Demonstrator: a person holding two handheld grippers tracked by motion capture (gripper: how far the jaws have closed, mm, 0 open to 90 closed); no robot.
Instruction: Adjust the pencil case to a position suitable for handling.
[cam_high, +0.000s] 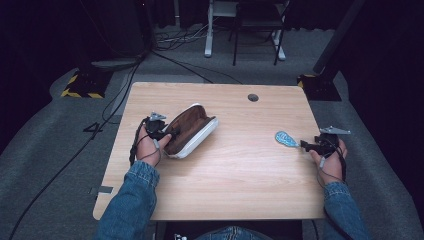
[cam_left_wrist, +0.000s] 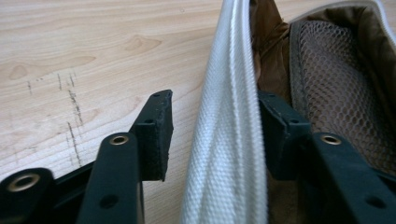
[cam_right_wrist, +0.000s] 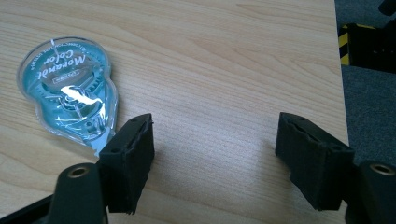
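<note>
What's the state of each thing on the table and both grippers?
pencil case: open, lying on the table, brown lining and mesh pocket showing
left gripper: jaws open, straddling the case's white rim, one inside and one outside
correction tape: lying flat, label up, ungripped
right gripper: jaws open, nothing between them, tape beside one jaw
table: pen marks visible in the left gripper view

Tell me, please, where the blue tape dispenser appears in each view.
High view: blue tape dispenser lies at the table's right, just beyond the right tool.
Left gripper view: not in it.
Right gripper view: dispenser at upper left, beside one jaw.
Shared landmark: the wooden table.
</note>
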